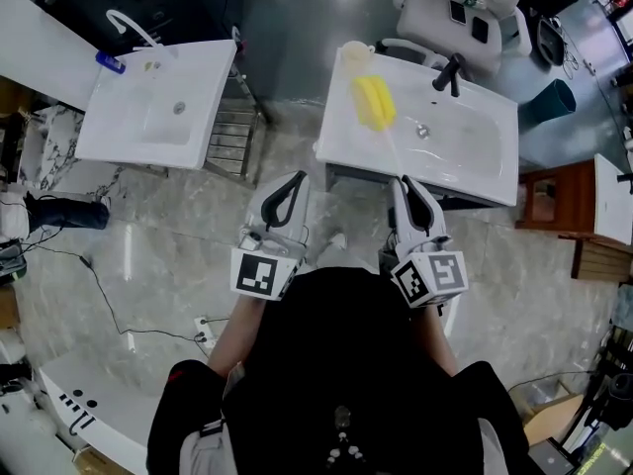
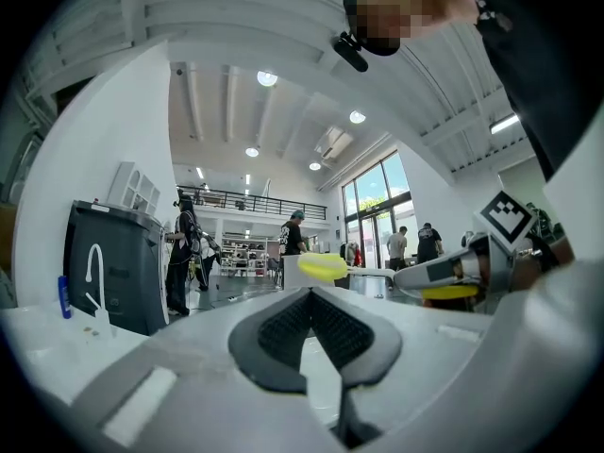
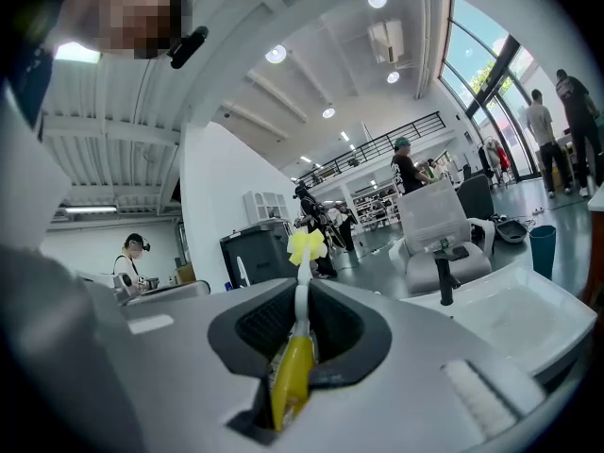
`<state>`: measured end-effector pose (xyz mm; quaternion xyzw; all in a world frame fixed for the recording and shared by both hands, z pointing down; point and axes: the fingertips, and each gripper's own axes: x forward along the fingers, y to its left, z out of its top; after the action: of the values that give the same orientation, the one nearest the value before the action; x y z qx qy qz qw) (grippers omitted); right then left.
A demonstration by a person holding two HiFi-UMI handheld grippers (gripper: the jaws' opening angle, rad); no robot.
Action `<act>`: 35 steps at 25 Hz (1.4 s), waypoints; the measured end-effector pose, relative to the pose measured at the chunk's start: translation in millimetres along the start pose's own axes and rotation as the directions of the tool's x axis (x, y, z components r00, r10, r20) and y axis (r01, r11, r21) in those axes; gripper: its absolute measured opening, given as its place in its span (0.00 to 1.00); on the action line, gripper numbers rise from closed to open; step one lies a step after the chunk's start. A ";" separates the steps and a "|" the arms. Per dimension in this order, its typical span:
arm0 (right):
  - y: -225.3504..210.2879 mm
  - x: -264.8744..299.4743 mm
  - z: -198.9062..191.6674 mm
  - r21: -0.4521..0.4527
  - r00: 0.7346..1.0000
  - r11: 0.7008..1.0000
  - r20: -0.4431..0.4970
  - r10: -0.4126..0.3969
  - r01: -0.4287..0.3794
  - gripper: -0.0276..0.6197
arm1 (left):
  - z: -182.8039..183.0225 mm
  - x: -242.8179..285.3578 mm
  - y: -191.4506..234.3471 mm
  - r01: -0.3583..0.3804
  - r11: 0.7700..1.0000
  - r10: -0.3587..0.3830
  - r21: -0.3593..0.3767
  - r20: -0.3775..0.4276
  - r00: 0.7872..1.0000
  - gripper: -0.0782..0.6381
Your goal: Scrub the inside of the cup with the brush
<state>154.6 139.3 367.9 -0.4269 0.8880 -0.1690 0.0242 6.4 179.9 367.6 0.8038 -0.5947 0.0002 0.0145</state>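
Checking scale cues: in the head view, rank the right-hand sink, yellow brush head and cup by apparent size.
Largest: right-hand sink.
Then: yellow brush head.
Smallest: cup, though the brush likely sits nearer the camera, so these two are unsure.

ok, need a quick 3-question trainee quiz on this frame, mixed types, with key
1. True or false: the left gripper holds the cup.
2. Which gripper holds the brush? A) left gripper B) right gripper C) neither
3. Short answer: is the brush's yellow head inside the cup or outside it?

Key
1. False. Its jaws are shut on nothing, and the cup stands on a corner of the sink.
2. B. The handle is clamped between its jaws.
3. Outside, above the sink next to the cup.
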 end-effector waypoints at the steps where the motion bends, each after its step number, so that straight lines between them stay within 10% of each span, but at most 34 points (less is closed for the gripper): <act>1: -4.8 1.8 0.9 0.001 1.000 1.000 0.001 0.001 -0.001 0.10 | -0.8 4.1 -2.3 0.002 1.000 -0.002 0.004 0.002 1.000 0.11; 35: -78.5 120.8 34.9 -0.025 0.951 0.950 -0.010 -0.310 0.310 0.10 | -65.6 191.3 92.8 0.275 0.961 -0.276 -0.021 -0.099 0.956 0.14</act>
<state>143.4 -8.4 372.5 -0.5601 0.8120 -0.1636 -0.0137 -25.2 -28.6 438.7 0.8777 -0.4754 0.0367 0.0472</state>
